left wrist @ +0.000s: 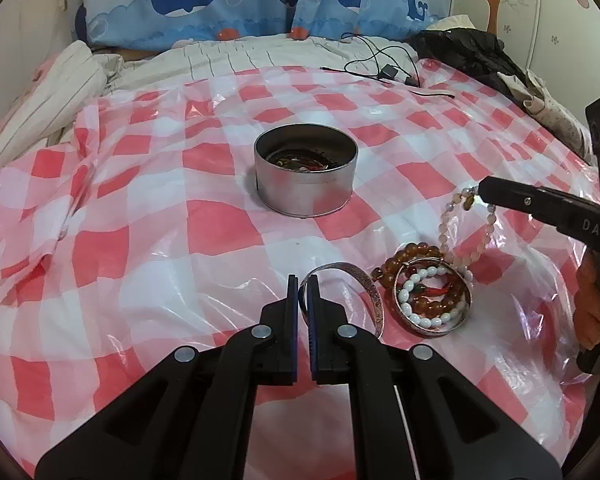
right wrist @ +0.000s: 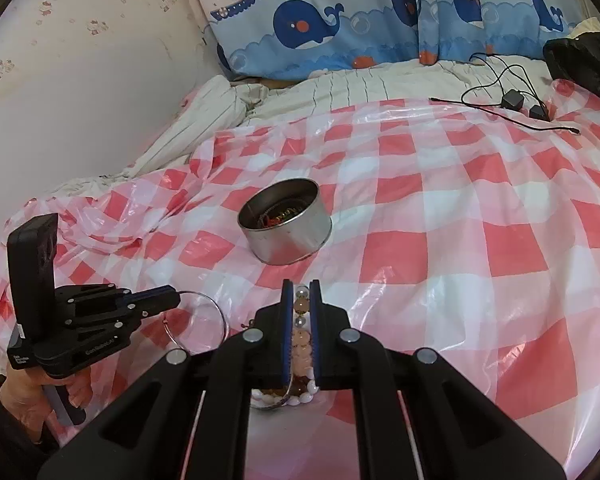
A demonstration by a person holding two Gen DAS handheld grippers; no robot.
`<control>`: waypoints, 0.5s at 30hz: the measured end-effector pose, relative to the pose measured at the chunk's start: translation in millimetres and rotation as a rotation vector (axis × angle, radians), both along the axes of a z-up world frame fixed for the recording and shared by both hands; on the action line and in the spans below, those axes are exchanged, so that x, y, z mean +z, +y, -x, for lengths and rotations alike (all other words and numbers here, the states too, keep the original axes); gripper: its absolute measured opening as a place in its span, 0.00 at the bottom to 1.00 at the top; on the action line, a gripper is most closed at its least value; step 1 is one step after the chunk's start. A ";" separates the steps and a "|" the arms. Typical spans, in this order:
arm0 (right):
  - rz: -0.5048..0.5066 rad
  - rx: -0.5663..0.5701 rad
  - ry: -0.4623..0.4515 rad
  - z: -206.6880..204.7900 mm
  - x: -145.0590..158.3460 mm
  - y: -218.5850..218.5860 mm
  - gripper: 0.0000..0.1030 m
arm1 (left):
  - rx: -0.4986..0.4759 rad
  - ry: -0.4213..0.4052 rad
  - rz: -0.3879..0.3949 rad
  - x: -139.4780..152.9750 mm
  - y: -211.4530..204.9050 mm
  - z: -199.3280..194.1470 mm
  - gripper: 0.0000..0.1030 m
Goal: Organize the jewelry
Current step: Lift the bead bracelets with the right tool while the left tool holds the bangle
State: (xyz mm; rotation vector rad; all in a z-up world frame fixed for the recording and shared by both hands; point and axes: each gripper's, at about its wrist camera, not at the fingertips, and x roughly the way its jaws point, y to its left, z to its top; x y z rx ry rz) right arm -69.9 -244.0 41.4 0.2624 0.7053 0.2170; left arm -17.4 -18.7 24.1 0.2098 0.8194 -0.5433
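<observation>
The left tool (left wrist: 303,286) is clamped on a silver bangle (left wrist: 352,280); its near edge is hidden. The right tool (right wrist: 301,292) grips a pale bead bracelet (left wrist: 456,232) above the jewelry pile (left wrist: 432,300). The tin (left wrist: 306,174) contents are hard to make out.

The left gripper (left wrist: 303,280) pinches a silver bangle (left wrist: 352,284); the round tin (left wrist: 306,178) stands ahead, and a bracelet pile (left wrist: 428,294) lies just right.
</observation>
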 end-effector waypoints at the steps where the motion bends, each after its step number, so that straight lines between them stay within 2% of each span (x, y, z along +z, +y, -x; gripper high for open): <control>1: 0.000 0.003 -0.003 0.3 0.3 0.7 0.08 | 0.001 -0.006 -0.009 0.1 -0.5 0.3 0.04; 15: -0.008 0.015 -0.009 0.5 1.6 3.5 0.08 | -0.001 -0.029 -0.042 0.3 -2.2 2.9 0.04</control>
